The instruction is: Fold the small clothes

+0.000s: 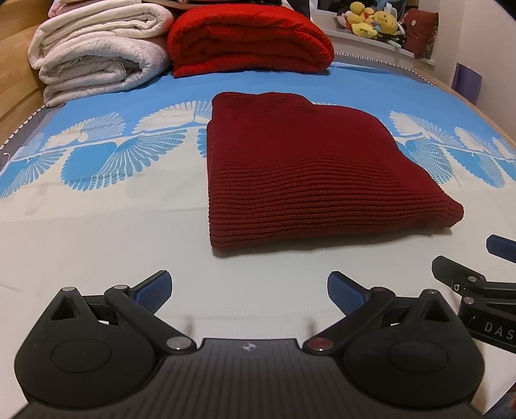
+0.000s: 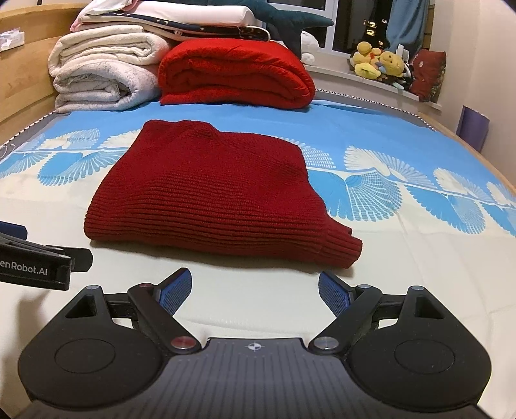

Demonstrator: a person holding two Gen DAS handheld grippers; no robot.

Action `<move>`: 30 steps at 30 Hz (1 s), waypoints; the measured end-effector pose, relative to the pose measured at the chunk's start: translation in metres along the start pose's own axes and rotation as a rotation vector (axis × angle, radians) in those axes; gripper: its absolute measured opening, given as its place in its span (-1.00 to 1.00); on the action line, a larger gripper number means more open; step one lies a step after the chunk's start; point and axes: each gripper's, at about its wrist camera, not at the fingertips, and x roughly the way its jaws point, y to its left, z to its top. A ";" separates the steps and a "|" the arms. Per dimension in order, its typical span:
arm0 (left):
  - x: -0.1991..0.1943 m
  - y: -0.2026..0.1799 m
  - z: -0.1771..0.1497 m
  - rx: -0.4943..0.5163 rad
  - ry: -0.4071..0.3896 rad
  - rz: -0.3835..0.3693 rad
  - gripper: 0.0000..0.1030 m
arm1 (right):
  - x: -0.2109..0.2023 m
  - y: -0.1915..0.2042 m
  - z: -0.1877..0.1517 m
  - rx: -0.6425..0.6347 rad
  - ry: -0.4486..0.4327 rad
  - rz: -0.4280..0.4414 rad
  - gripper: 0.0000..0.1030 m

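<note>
- Sweater [image 1: 296, 167] [image 2: 209, 190] — dark red ribbed knit, folded into a compact rectangle; it lay flat on the bed sheet [image 1: 96, 245] [image 2: 419, 258], across the border between the cream area and the blue fan pattern.
- Left gripper [image 1: 250, 290] had its jaws spread wide and held nothing; it hovered over the cream sheet, just short of the sweater's near edge.
- Right gripper [image 2: 254, 290] likewise stood apart and empty, close to the sweater's near right corner; the two grippers were side by side.
- Background — red blanket [image 1: 248, 38] [image 2: 232, 74] and white blankets [image 1: 96, 54] [image 2: 106, 71] stacked behind; plush toys [image 1: 374, 19] [image 2: 377, 61] on the sill.
</note>
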 end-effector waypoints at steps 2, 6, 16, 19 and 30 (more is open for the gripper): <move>0.000 0.000 0.000 0.000 -0.001 0.001 0.99 | 0.000 0.000 0.000 -0.003 0.001 0.001 0.68; -0.001 0.000 0.000 0.002 -0.002 0.002 0.99 | 0.000 0.001 0.000 -0.002 0.001 -0.001 0.68; 0.000 -0.001 0.000 0.011 -0.001 0.005 0.99 | 0.000 0.001 -0.001 -0.004 -0.001 -0.003 0.68; 0.000 -0.001 0.000 0.011 -0.002 0.006 0.99 | 0.000 0.001 -0.001 -0.004 -0.001 -0.004 0.68; 0.000 -0.002 -0.002 0.023 -0.005 0.008 0.99 | 0.000 0.000 -0.001 -0.003 -0.003 -0.004 0.69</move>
